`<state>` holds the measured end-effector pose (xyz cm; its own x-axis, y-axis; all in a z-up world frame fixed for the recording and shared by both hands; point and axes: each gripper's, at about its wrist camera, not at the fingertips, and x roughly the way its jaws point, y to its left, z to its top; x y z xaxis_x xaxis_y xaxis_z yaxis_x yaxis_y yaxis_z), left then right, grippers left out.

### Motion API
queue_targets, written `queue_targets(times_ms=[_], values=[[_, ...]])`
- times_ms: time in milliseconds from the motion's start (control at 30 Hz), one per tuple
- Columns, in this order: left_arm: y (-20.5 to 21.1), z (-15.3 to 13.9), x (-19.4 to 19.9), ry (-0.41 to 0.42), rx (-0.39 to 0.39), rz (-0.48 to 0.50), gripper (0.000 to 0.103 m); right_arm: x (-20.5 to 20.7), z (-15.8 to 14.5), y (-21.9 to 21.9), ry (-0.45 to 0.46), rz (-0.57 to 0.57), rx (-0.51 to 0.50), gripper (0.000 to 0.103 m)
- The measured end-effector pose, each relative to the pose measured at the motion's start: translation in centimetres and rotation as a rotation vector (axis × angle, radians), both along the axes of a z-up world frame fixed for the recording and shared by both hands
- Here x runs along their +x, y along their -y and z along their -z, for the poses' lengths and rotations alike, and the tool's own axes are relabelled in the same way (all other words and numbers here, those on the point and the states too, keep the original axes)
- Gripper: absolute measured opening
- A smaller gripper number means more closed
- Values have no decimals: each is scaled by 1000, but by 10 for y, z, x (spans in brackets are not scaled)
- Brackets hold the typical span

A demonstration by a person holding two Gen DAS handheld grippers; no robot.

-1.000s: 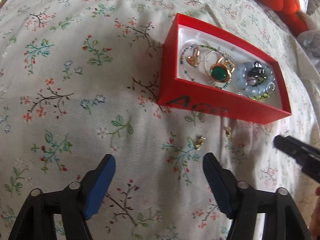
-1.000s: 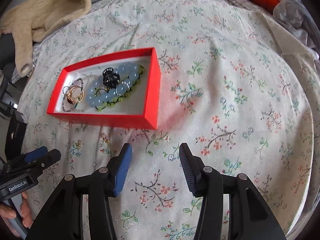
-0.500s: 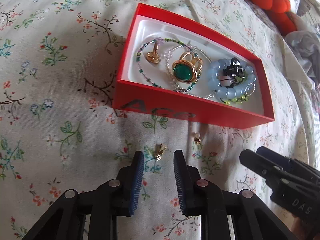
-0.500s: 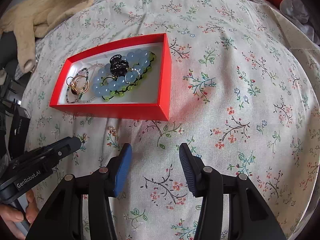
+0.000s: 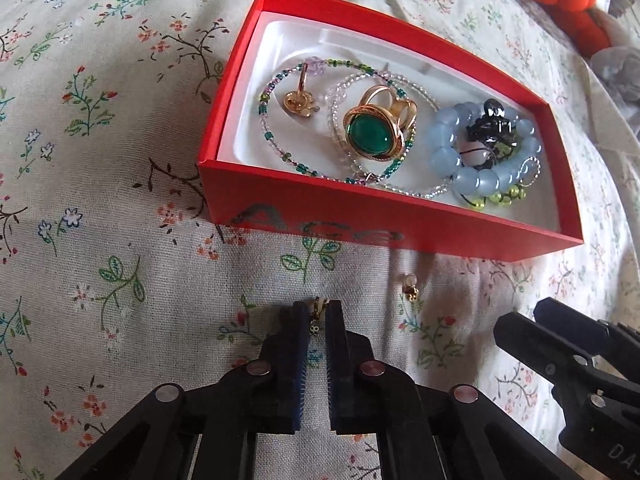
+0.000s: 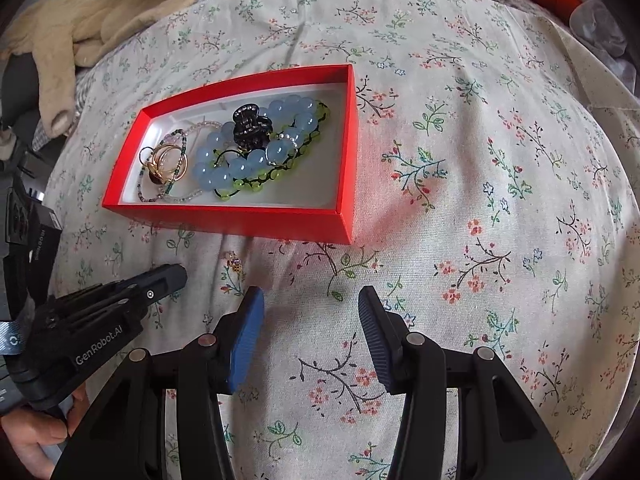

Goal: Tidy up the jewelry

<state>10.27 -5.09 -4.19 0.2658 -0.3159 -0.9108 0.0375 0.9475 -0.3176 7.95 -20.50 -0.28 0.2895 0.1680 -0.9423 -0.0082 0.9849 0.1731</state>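
My left gripper [image 5: 316, 320] is pinched nearly closed on a small gold earring [image 5: 316, 322] against the floral bedspread [image 5: 120, 200]. Just ahead sits the red box [image 5: 360, 236]; a second earring [image 5: 410, 286] lies ahead-right. My right gripper [image 6: 310, 308] hangs wide apart, holding nothing.
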Motion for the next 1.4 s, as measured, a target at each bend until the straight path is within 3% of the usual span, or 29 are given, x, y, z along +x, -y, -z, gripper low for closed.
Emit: queue_targets(times_ms=[533, 667, 767, 933, 1133, 1400], values=[[-34, -15, -8, 36, -13, -35, 0, 3, -1, -31, 22, -50, -4, 51], [-45, -17, -8, 36, -26, -47, 0, 10, 4, -46, 16, -76, 17, 30], [-54, -17, -10, 34, -40, -53, 0, 17, 11, -53, -2, -76, 45, 24], [-62, -19, -13, 34, -54, -56, 0, 27, 24, -58, -22, -61, 30, 23], [-65, -19, -17, 26, -69, -52, 1, 37, 31, -60, -1, -63, 2, 10], [-44, -17, -12, 18, -96, -38, 21, 35, 25, -54, -4, -61, 26, 6]])
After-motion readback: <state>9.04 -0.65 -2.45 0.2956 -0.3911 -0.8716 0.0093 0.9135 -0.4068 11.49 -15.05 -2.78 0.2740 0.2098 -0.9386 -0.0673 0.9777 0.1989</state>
